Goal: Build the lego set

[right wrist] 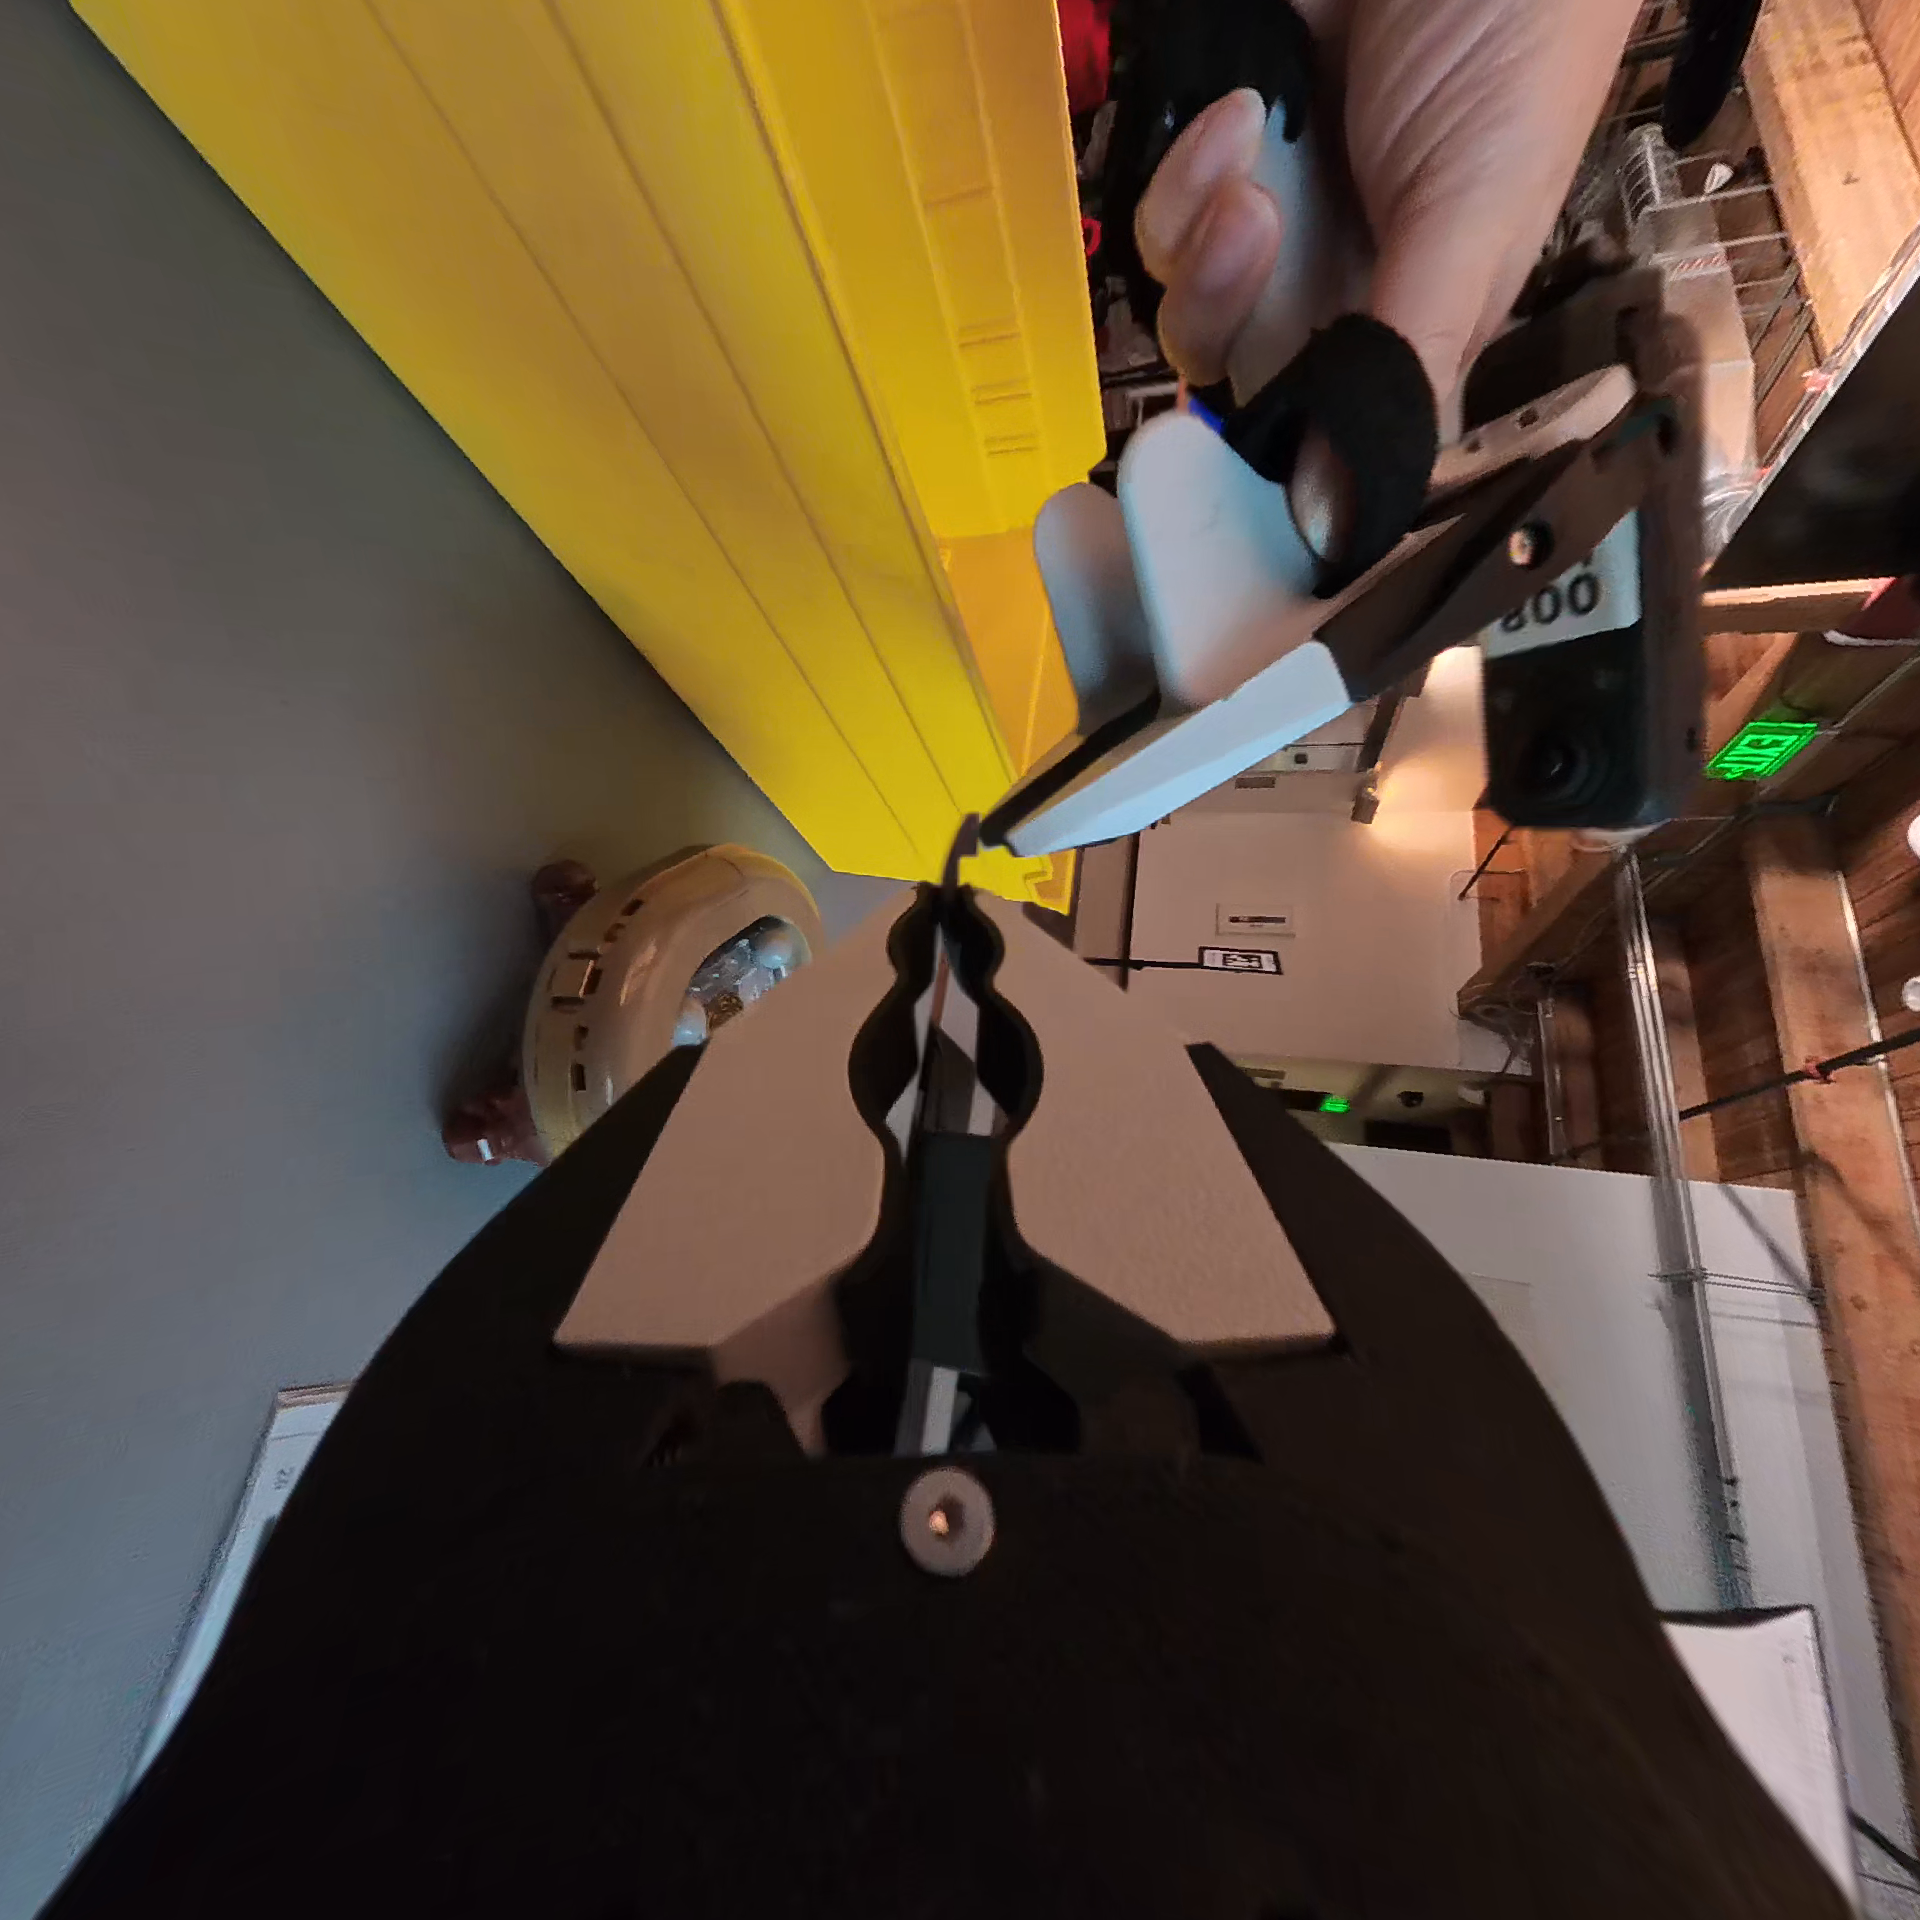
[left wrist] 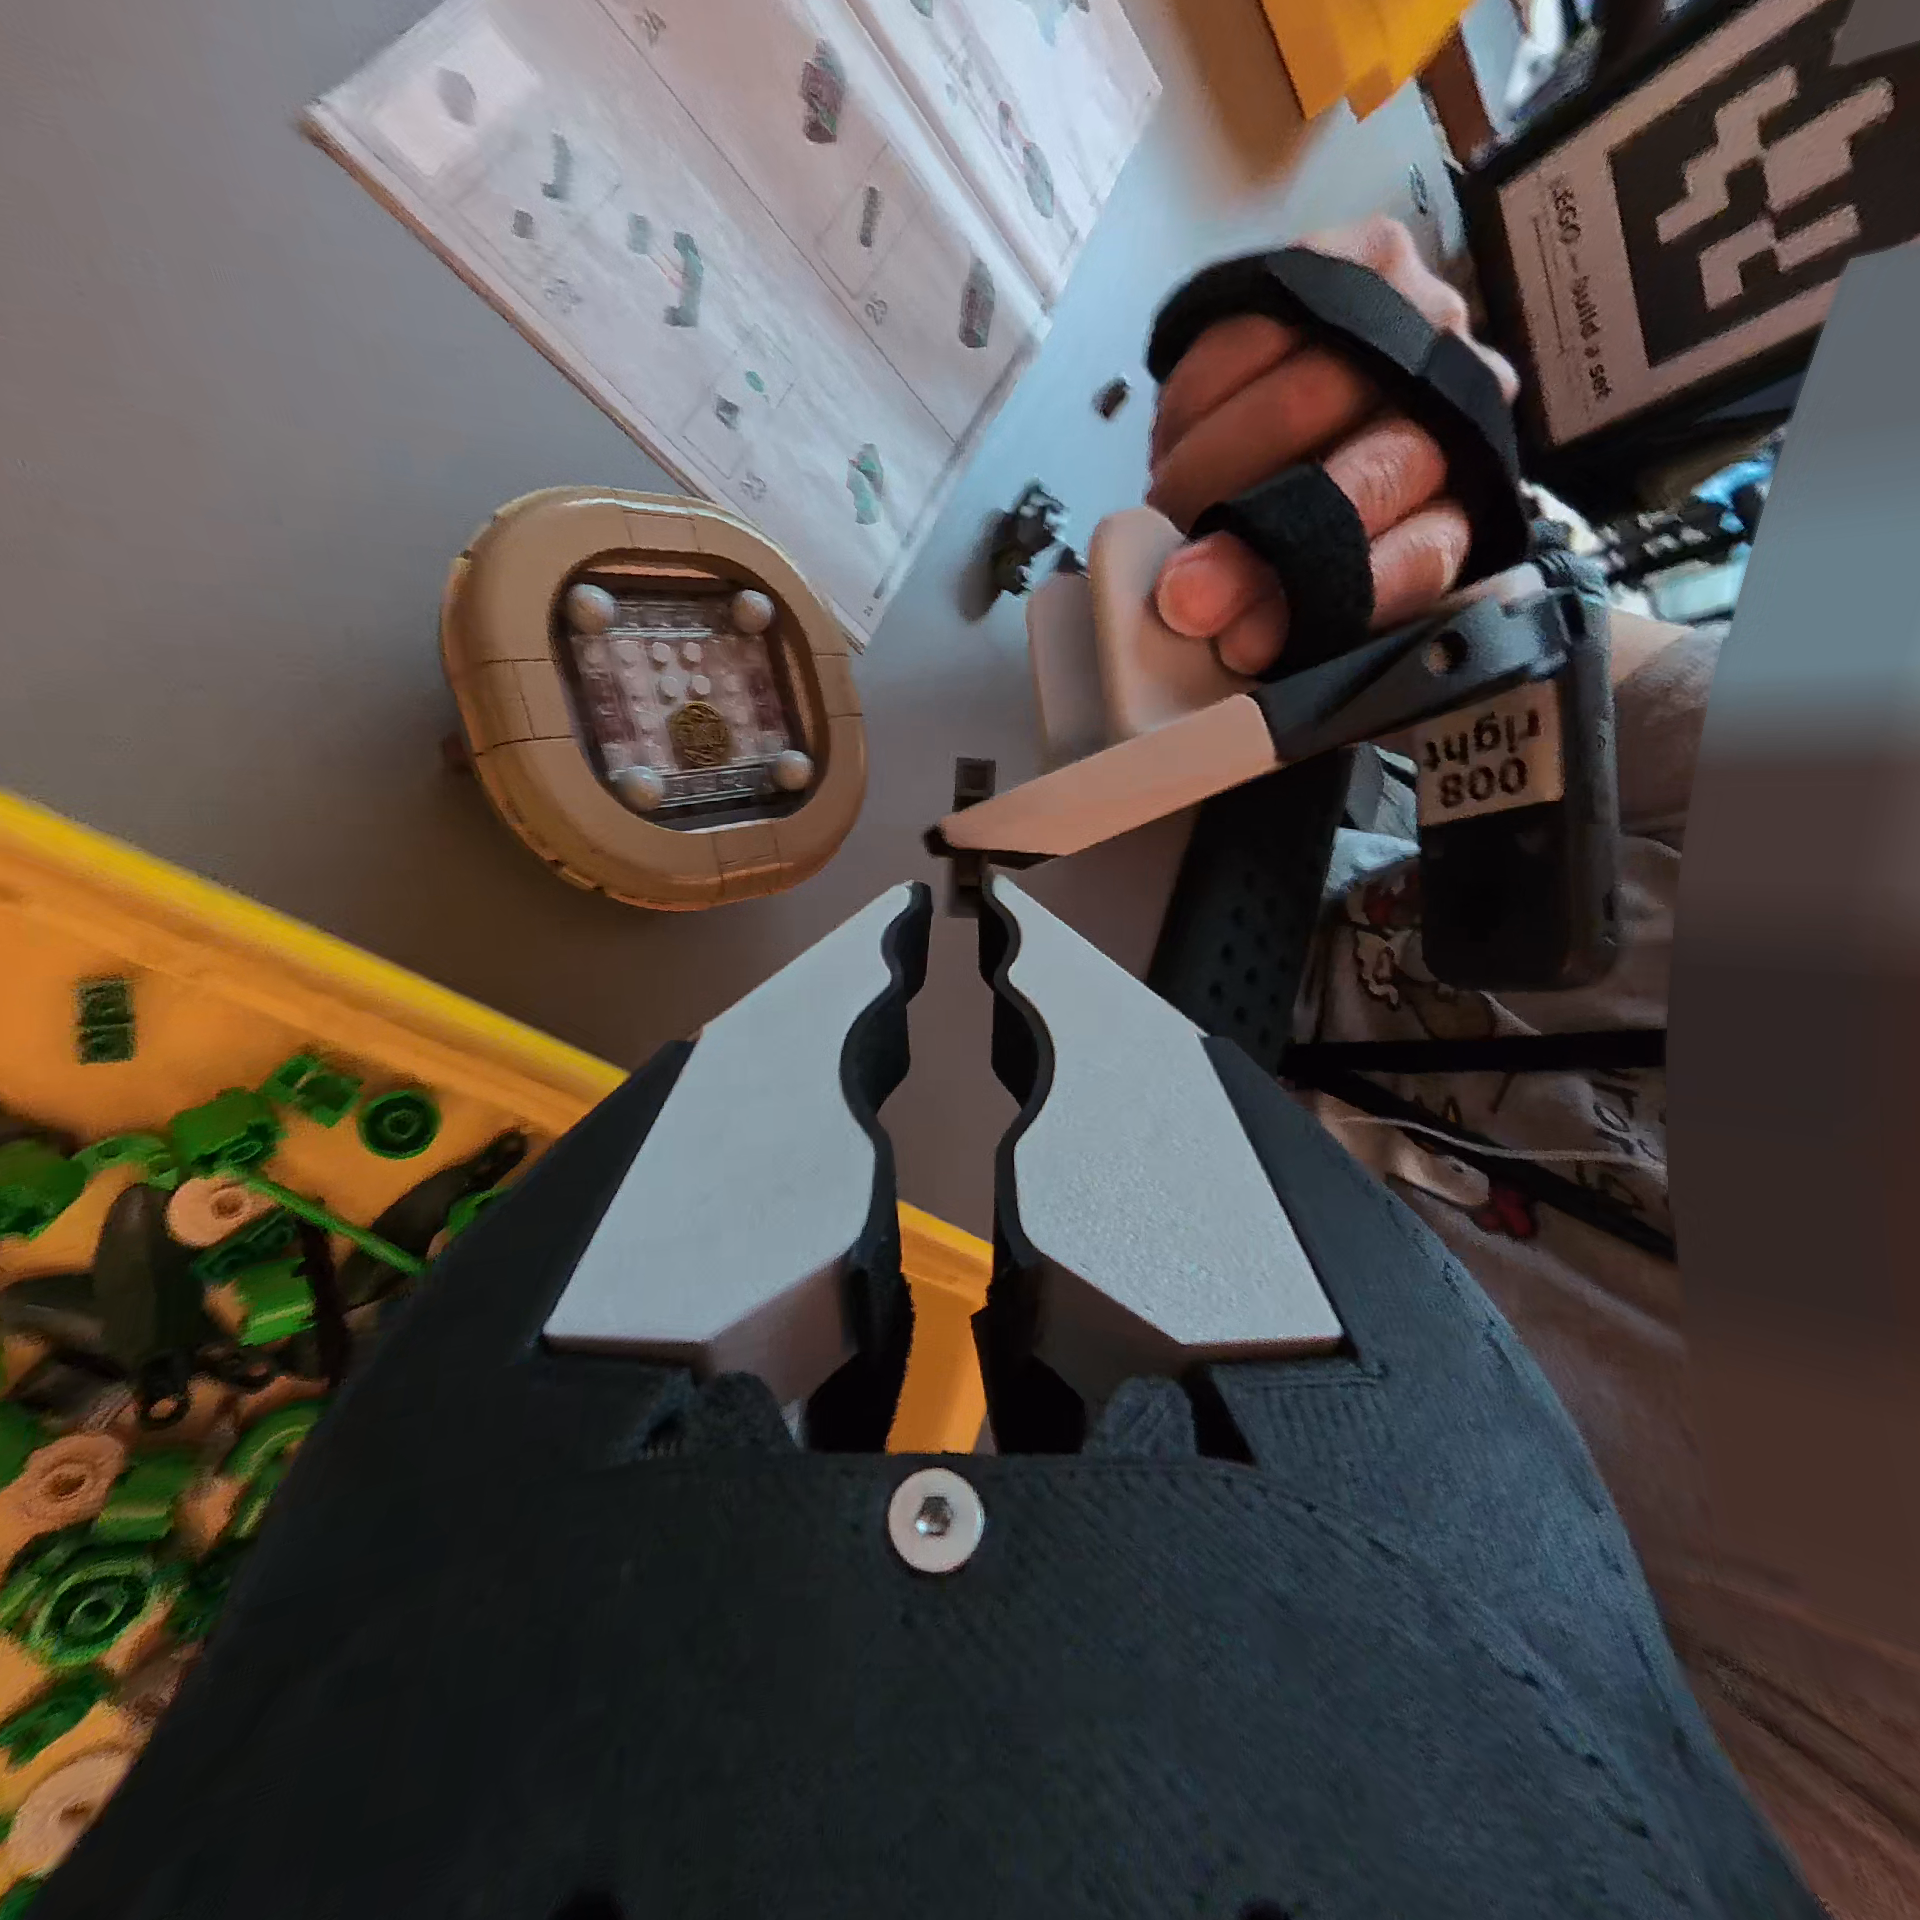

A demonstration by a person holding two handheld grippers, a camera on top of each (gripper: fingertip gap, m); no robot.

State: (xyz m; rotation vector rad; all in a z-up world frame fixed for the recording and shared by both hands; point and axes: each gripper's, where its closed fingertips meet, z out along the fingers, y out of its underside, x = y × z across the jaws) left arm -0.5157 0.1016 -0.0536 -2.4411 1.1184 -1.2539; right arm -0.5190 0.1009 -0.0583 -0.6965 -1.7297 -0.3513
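Left tongs [left wrist: 954, 902] and right tongs [right wrist: 943, 902] both clamped on small black piece [left wrist: 971, 798], tip-to-tip above surface [left wrist: 260, 520] | step: mid-air mating/regrip | next: align, press, then seat on tan base [left wrist: 655, 691].

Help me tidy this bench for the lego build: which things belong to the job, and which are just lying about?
Job:
small black piece, pinched between left gripper and right gripper
tan round base
instruction booklet
yellow bin of green parts

Lying about:
black marker card
wire shelving

A round lego base [left wrist: 652, 694] sits on the table [left wrist: 208, 520], an instruction booklet [left wrist: 748, 239] behind it and a bin [left wrist: 312, 987] of loose pieces [left wrist: 208, 1195] before it.
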